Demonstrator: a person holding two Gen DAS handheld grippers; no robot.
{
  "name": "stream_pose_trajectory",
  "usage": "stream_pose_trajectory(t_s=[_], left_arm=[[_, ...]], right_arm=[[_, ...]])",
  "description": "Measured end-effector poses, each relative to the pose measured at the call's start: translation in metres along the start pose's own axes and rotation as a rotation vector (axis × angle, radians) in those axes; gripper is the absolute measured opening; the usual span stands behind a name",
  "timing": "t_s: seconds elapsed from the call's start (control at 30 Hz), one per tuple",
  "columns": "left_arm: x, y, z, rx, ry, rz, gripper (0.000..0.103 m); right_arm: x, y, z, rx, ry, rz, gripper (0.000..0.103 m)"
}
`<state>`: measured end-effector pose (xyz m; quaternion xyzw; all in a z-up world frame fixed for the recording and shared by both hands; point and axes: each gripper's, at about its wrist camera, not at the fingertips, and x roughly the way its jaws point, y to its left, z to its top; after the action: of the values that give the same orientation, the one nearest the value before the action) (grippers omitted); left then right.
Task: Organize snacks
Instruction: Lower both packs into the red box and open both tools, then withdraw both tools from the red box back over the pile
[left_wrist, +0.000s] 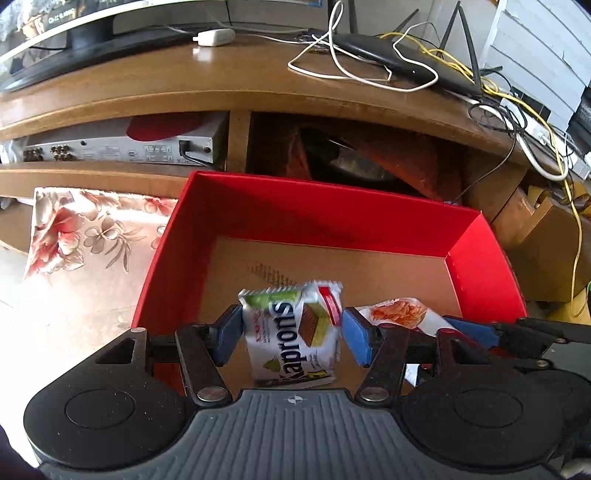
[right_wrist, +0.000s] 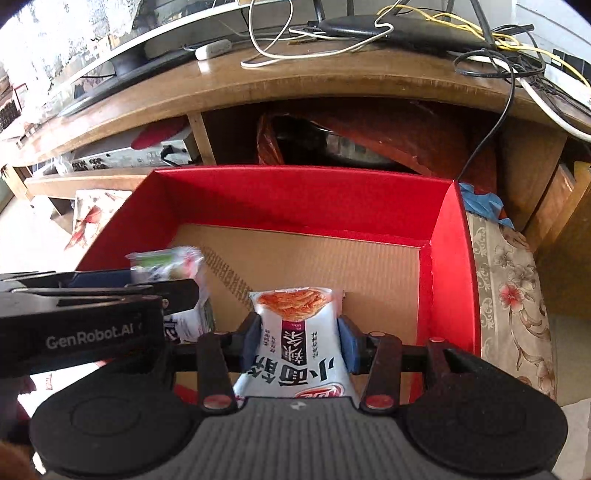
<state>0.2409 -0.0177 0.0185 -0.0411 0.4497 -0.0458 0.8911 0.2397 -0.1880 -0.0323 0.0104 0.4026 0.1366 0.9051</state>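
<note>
The left claw (left_wrist: 291, 334) has a white-and-green wafer packet (left_wrist: 295, 332) between its blue pads; the far pad stands just off the wrapper, so the grip looks loose. The right claw (right_wrist: 301, 334) pinches a white noodle-snack packet (right_wrist: 295, 332). Both packets hang over the cardboard floor of the red box (right_wrist: 295, 192), directly ahead.
</note>
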Motion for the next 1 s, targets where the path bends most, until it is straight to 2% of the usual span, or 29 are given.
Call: stream_pose_trajectory(t_s=[0.27, 0.43, 0.6, 0.8, 1.0], left_arm=[[-0.007, -0.004, 0.002, 0.018, -0.024, -0.001, 0.082], [-0.015, 0.000, 0.004, -0.006, -0.042, -0.012, 0.085], [-0.020, 0.002, 0.006, -0.020, -0.054, -0.023, 0.086], [-0.023, 0.010, 0.006, -0.041, -0.048, -0.024, 0.086], [-0.034, 0.009, -0.001, -0.015, -0.036, -0.046, 0.087]], right_arm=[[0.003, -0.002, 0.003, -0.010, -0.016, -0.024, 0.047], [0.000, -0.005, 0.007, 0.004, -0.043, -0.008, 0.063], [-0.007, -0.002, 0.009, 0.000, -0.062, -0.006, 0.063], [-0.014, -0.003, 0.004, -0.004, -0.034, -0.030, 0.063], [-0.047, 0.003, -0.005, -0.009, -0.074, -0.031, 0.063]])
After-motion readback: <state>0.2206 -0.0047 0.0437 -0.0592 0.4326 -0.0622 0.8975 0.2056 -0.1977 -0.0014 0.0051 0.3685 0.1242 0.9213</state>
